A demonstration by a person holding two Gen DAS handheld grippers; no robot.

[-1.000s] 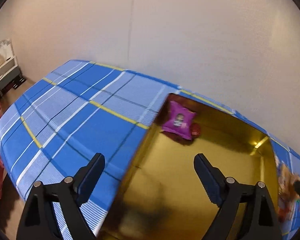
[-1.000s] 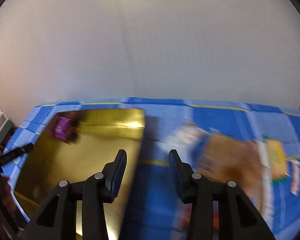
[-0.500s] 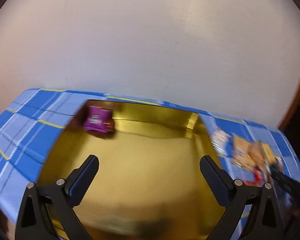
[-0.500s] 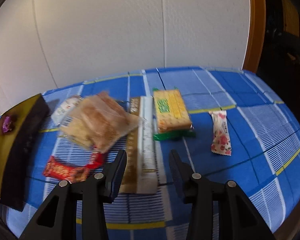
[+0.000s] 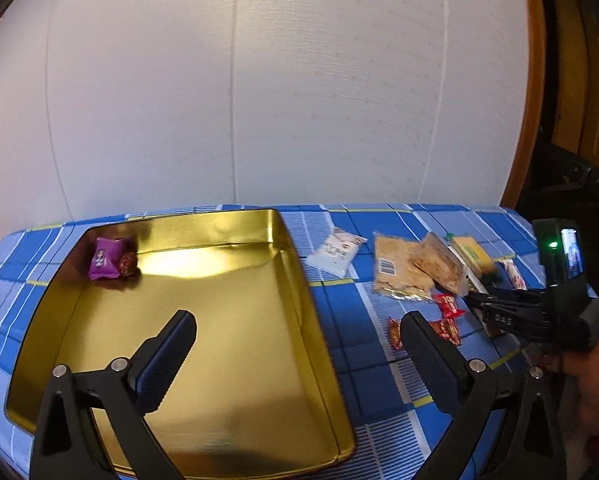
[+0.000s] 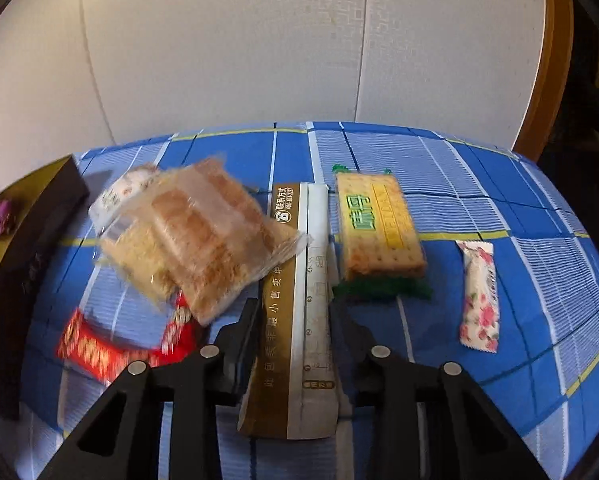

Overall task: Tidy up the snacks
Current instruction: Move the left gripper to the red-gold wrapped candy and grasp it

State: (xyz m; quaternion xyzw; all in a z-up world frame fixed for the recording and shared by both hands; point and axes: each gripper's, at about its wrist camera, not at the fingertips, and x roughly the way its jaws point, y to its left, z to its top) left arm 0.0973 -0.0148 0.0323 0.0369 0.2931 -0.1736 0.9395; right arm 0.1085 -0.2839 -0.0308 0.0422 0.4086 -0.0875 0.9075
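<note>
**Q:** What lies around the grippers, and what crowds the way?

**A:** The right gripper (image 6: 293,320) straddles a long gold-and-silver packet (image 6: 299,300), one finger on each side of it; whether the pads press it cannot be told. A clear bag of crackers (image 6: 195,236) overlaps the packet's left edge. Red wrappers (image 6: 99,348) lie below the bag, a yellow biscuit pack (image 6: 375,228) sits just right of the packet, and a floral sachet (image 6: 479,296) lies apart farther right. The left gripper (image 5: 295,356) hangs wide open over the gold tin (image 5: 235,224), holding nothing. A purple candy (image 5: 105,264) touches a small brown sweet (image 5: 128,264) in the tin's far left corner. A white pouch (image 5: 335,252) lies just right of the tin.

**Q:** What has changed from half a second ago?

**A:** The right gripper has dropped closer, so the long packet now runs between its fingers rather than ahead of them. The left camera has swung right, bringing the snack pile and the right gripper into its view.

**Q:** And the setting?

**A:** A blue plaid tablecloth (image 6: 499,184) with white and yellow lines covers the table, against a pale panelled wall (image 5: 299,100) with an orange-brown wooden frame (image 5: 531,80) at right.
</note>
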